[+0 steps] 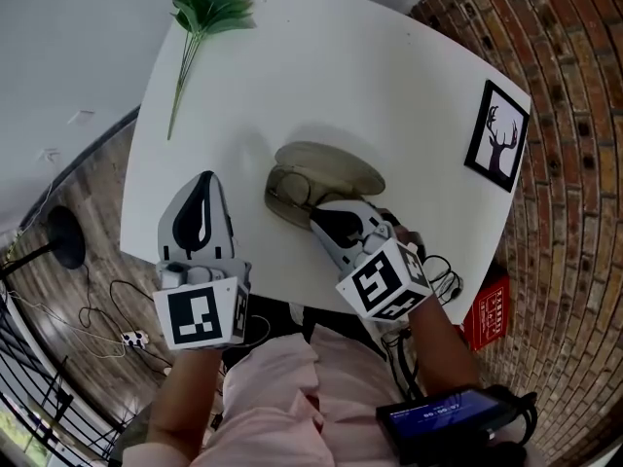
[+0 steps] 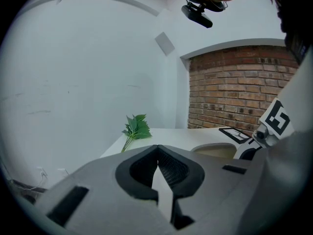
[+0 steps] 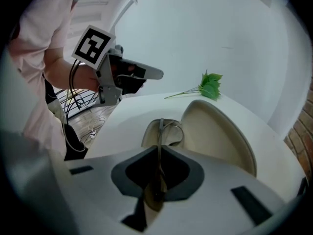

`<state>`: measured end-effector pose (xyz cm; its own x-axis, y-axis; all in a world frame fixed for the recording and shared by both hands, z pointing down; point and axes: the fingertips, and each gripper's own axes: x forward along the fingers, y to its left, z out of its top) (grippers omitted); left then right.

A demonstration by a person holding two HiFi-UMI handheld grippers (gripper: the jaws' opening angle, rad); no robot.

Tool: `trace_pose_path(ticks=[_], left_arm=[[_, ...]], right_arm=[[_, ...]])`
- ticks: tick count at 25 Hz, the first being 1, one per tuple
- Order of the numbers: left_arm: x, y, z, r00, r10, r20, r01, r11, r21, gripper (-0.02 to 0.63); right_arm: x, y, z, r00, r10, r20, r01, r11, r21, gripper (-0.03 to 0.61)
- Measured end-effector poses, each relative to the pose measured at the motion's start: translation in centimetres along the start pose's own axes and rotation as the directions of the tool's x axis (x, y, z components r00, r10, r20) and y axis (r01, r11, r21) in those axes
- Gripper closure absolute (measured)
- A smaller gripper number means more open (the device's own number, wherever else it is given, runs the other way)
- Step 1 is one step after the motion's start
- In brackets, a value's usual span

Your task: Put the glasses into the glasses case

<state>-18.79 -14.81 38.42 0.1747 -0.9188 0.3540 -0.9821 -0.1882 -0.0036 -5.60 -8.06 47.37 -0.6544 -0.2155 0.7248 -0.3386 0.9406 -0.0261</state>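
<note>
Glasses [image 3: 159, 136] are clamped in the right hand-held gripper [image 3: 159, 148], a brownish lens pinched between its jaws and dim in their shadow, while the thin frame reaches forward over the open case [image 3: 215, 131]. Whether the frame touches the case's floor cannot be told. The white tabletop [image 1: 389, 86] carries everything; its near edge is covered by both grippers and the person's pink shirt. On it the beige case lies with its lid laid back, and in the head view the right hand-held gripper hides the case's near end and most of the glasses, leaving only a dark loop of frame inside. The left hand-held gripper [image 1: 200, 212] is over the tabletop just left of the case and apart from it; its jaws meet at the tips with nothing between them. From the left gripper view only a slice of the case's lid shows behind the gripper's own body. A framed picture [image 1: 497, 136] with an antlered head lies near the tabletop's right edge, and a green sprig [image 1: 204, 13] lies at the far left corner, its stem thin and faint.
</note>
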Motion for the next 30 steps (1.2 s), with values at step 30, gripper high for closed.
trace_pose_path(ticks=[30], left_arm=[[0.2,0.2,-1.6,1.000,-0.004,-0.027,0.004,1.000,-0.011,0.604]], right_arm=[[0.4,1.4,-0.8,0.983,0.183,-0.022,-0.183,0.983,0.011,0.547]])
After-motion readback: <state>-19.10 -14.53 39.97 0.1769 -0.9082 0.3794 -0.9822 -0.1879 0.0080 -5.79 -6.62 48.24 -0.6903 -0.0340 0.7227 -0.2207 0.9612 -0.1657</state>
